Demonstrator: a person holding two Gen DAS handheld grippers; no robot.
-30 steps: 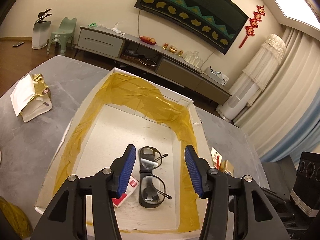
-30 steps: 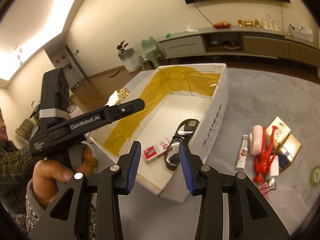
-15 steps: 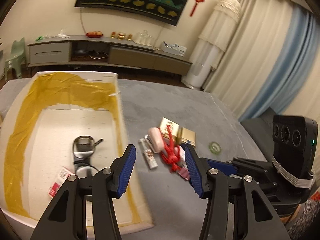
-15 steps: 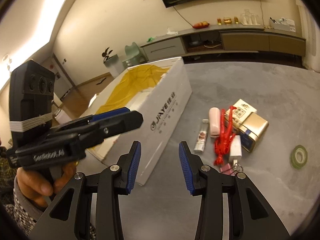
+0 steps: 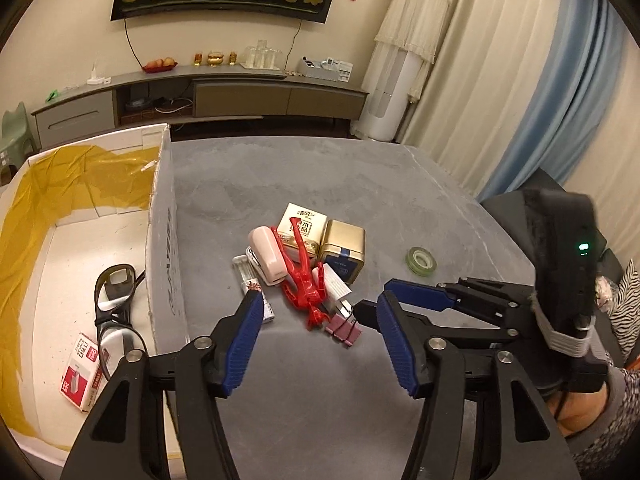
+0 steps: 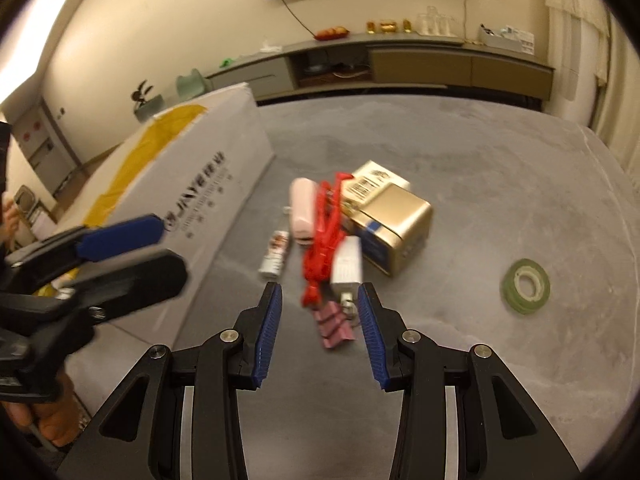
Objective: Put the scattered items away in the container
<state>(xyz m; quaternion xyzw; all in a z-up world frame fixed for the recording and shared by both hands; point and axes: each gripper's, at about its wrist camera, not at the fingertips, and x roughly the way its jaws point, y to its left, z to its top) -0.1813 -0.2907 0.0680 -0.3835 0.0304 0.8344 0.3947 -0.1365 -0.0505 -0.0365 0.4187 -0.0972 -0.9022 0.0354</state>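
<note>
Both tools are released and empty: the left tool (image 5: 320, 340) and right tool (image 6: 319, 330) hang over the grey surface (image 5: 360, 184). Pink binder clips (image 6: 334, 326) look blurred beside the red figurine (image 5: 302, 276). Glasses (image 5: 116, 312) lie in the box (image 5: 160, 240), whose near end is cut off.

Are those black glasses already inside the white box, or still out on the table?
Inside. The glasses lie on the floor of the white box, beside a red and white packet.

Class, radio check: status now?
Both grippers, left and right, open, empty. Glasses in box. Pile unsorted; pink clips nearest right gripper. Path clear.
</note>
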